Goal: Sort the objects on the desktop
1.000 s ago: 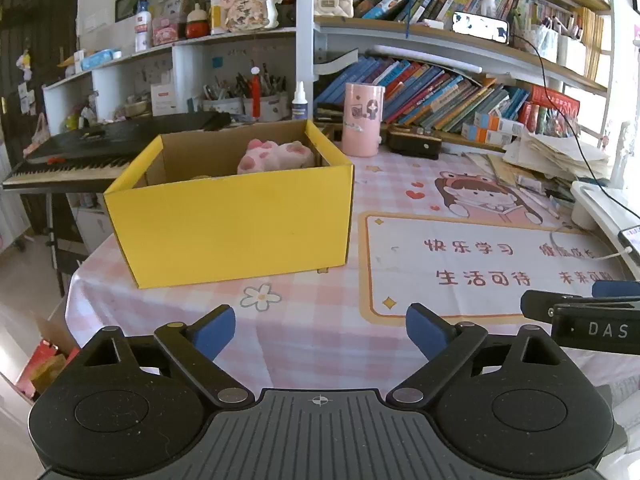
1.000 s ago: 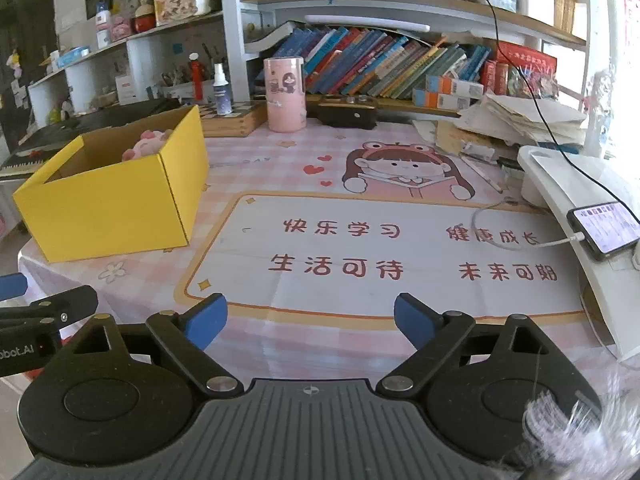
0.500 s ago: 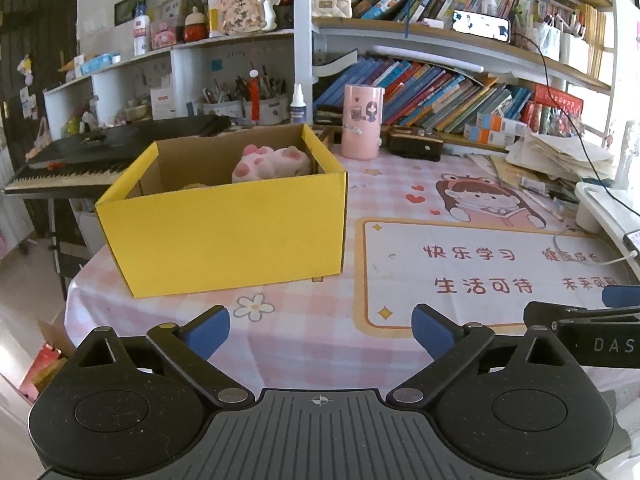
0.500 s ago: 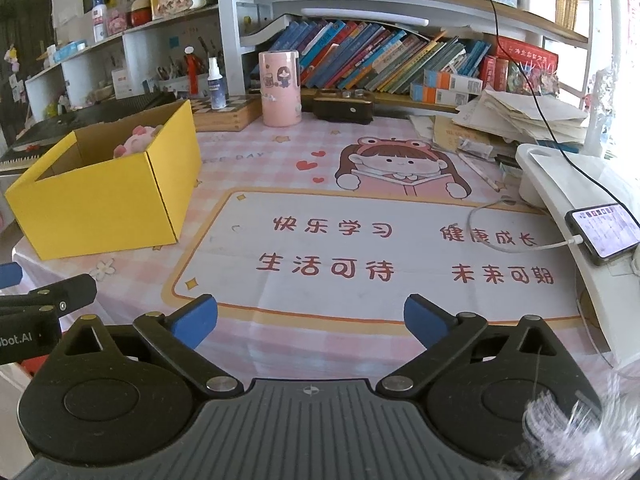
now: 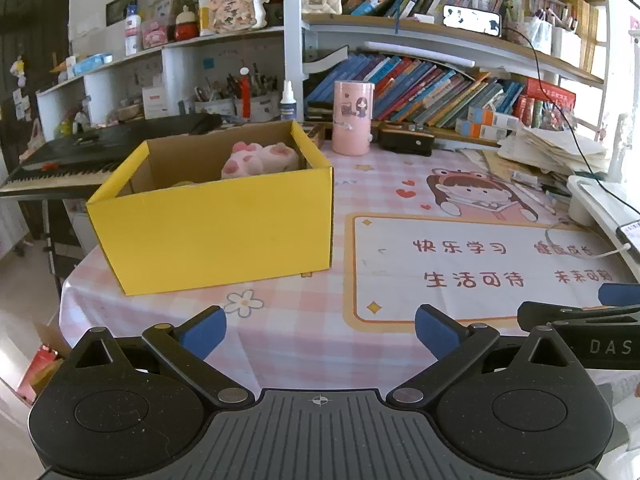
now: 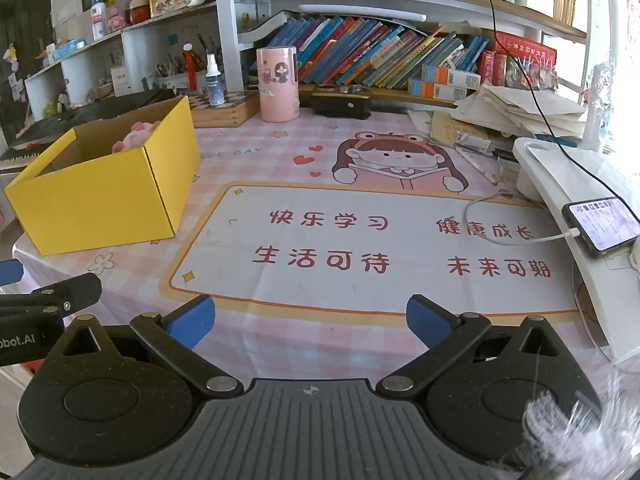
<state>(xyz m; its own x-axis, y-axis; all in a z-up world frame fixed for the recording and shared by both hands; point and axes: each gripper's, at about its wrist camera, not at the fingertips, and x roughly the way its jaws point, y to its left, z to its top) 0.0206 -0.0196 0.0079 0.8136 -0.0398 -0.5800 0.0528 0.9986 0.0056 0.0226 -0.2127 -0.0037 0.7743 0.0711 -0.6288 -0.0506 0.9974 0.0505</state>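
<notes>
Left gripper (image 5: 320,330) and right gripper (image 6: 310,320), each seen from its own wrist camera: blue-padded fingers spread wide with nothing between them, the jaws having just been opening.

The left view looks into the yellow cardboard box (image 5: 216,228) at centre left of the frame, revealing its brown corrugated inner walls and a pink-and-white plush toy (image 5: 260,160) lying against the far right corner; a pale object beside the toy is too hidden to identify. The right view shows the same box at the left edge, obliquely, with only the top of the toy showing. That view alone gives the whole lit phone (image 6: 602,226) on a white stand (image 6: 560,172) at the right edge, with its white charging cable (image 6: 500,240) looping over the mat.

The table (image 6: 248,344) carries a smooth pink-checked cloth printed with a cartoon girl and red characters. A pink cylindrical cup (image 6: 277,84) stands upright at the back, beside a dark rectangular case (image 6: 340,100). Behind run white shelves (image 5: 440,46) of slanted books, with loose papers (image 6: 520,112) stacked at the right. A black keyboard (image 5: 64,164) sits at the left of the left view.
</notes>
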